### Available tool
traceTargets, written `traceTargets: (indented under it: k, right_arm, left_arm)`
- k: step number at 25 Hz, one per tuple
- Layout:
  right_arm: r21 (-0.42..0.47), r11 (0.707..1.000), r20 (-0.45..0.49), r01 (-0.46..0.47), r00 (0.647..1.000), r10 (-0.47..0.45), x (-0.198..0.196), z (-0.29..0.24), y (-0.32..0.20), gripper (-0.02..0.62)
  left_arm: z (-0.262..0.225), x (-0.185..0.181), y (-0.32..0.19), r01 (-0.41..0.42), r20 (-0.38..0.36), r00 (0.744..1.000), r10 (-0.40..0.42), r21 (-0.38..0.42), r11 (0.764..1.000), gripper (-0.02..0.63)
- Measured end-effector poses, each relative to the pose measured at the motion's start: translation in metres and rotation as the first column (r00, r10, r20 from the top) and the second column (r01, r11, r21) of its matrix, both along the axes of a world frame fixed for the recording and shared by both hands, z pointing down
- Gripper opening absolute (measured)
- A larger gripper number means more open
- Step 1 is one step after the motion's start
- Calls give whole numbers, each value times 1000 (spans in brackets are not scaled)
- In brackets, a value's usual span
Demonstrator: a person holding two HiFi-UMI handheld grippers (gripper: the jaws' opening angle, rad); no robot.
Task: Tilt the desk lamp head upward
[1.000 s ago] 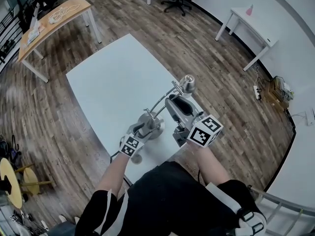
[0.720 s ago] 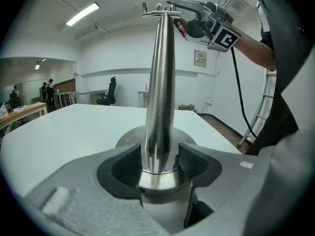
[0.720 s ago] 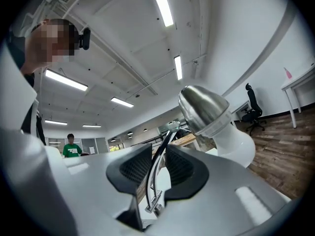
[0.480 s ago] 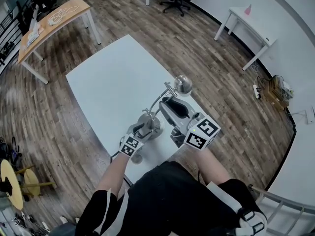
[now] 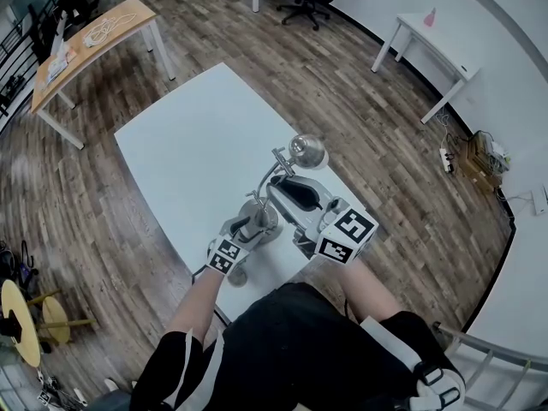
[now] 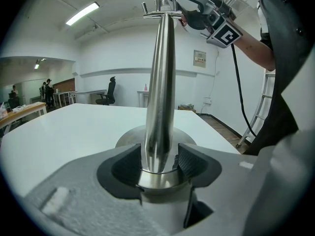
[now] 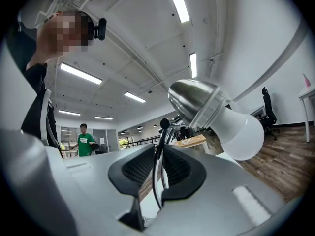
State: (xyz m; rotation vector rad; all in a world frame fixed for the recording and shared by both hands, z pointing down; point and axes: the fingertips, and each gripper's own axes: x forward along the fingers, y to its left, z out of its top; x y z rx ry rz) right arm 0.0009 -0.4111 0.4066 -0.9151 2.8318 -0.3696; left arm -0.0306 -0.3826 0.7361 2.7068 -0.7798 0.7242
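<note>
- Chrome desk lamp [image 5: 306,151] stands near the white table [image 5: 197,144]'s edge.
- Left gripper view only: left gripper [image 6: 158,163] clamps the lamp stem [image 6: 160,97].
- Right gripper view only: white bulb [image 7: 241,132]; right gripper [image 7: 158,168], jaws just closing, pinches the head's wire bracket [image 7: 158,151].

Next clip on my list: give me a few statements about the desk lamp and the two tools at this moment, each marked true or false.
1. The left tool clamps the lamp's stem just above its base. True.
2. The right tool is empty. False: the thin rod beside the lamp head stands pinched between its jaws, which have just been closing.
3. The lamp has no bulb. False: a white bulb sits in the lamp head.
4. The lamp stands on a white table. True.
</note>
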Motion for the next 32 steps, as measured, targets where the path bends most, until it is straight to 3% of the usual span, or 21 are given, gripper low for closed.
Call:
traceTargets:
  k: [16,32]
  right_arm:
    - [29,993,-7,116,993,-116,-27,-1,16,29]
    - [104,980,-108,169,982,-158,-42,0,24,29]
  left_arm:
    - [0,2,1,0,-15,1000,0,-1,1000,238]
    - [1,1,1,3,-19,1000,-3,-7,1000,238]
